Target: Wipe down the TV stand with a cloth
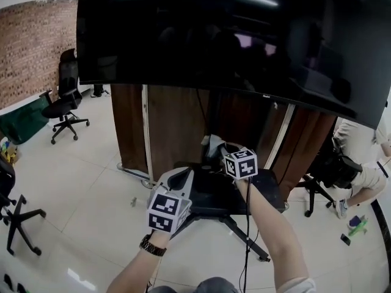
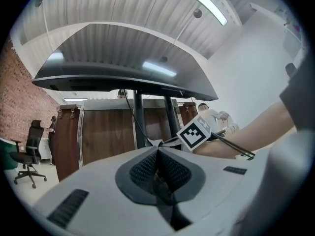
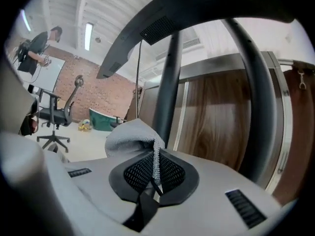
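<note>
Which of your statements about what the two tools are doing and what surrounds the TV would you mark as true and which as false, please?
1. The right tool is shut on a grey cloth. True.
2. The left tool holds a spray bottle. False: its jaws are together with nothing between them.
3. The TV screen shows a bright picture. False: it is dark and only reflects ceiling lights.
4. A black office chair stands on the floor near the brick wall. True.
</note>
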The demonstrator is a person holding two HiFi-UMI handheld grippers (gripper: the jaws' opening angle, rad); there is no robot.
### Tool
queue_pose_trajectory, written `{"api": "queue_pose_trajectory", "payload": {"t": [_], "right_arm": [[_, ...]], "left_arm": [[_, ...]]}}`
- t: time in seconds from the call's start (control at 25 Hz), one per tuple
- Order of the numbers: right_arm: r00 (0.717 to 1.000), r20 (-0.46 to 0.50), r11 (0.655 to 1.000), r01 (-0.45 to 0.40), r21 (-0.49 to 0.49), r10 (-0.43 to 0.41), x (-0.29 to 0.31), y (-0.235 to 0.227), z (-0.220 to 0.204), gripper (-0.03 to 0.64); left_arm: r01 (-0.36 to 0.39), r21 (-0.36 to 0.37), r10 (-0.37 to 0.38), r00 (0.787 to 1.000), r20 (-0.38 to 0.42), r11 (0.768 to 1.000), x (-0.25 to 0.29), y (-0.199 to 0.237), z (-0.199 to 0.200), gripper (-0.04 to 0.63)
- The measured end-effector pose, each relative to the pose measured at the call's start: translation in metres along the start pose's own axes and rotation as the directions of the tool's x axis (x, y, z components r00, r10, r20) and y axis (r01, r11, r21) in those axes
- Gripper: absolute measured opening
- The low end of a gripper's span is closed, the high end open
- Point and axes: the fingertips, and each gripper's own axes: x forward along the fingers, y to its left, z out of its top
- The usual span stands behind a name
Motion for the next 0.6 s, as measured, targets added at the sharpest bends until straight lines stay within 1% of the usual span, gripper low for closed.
{"api": "queue_pose_trajectory", "payload": {"t": [0.08,0.12,0.16,0.2,0.28,0.36,0.4,0.44,0.48,0.52,0.6], "right_arm": [[0.999,0.027,0.999,0.030,0.018,-0.030,-0.011,-0.017,0.003,0.008],[0.996,0.066,0.998,0.064,0.008,-0.065,-0.022,-0.030,0.012,0.008],[0.986,0.120,0.994,0.114,-0.005,-0.112,-0.037,-0.048,0.027,0.008],[0.969,0.179,0.985,0.173,-0.015,-0.168,-0.054,-0.068,0.046,0.008],[0.916,0.284,0.953,0.301,-0.024,-0.283,-0.088,-0.111,0.083,0.008],[0.861,0.349,0.917,0.398,-0.014,-0.368,-0.116,-0.147,0.110,0.008],[0.846,0.357,0.905,0.425,-0.003,-0.396,-0.124,-0.162,0.116,0.008],[0.844,0.343,0.899,0.437,0.008,-0.413,-0.128,-0.173,0.114,0.008],[0.853,0.309,0.899,0.439,0.015,-0.421,-0.127,-0.181,0.105,0.008],[0.868,0.261,0.901,0.434,0.017,-0.423,-0.124,-0.185,0.087,0.008],[0.896,0.153,0.908,0.420,0.009,-0.416,-0.120,-0.183,0.035,0.008]], "left_arm": [[0.021,0.009,-0.021,1.000,0.010,1.000,0.006,-0.012,0.004,0.026],[0.026,0.011,-0.026,1.000,0.013,1.000,0.009,-0.019,0.007,0.027],[0.027,0.011,-0.027,1.000,0.011,1.000,0.011,-0.025,0.009,0.026],[0.028,0.010,-0.029,1.000,0.008,1.000,0.012,-0.030,0.010,0.026],[0.037,0.012,-0.037,0.999,0.016,0.999,0.016,-0.037,0.015,0.027],[0.047,0.014,-0.048,0.998,0.029,0.999,0.021,-0.041,0.017,0.026],[0.049,0.015,-0.050,0.998,0.030,0.999,0.023,-0.041,0.015,0.026],[0.049,0.014,-0.050,0.998,0.028,0.999,0.025,-0.041,0.012,0.026],[0.049,0.012,-0.049,0.999,0.023,0.999,0.026,-0.041,0.008,0.026],[0.049,0.006,-0.049,0.999,0.016,0.999,0.027,-0.041,0.004,0.026],[0.055,-0.009,-0.055,0.998,0.000,0.998,0.026,-0.044,-0.004,0.027]]}}
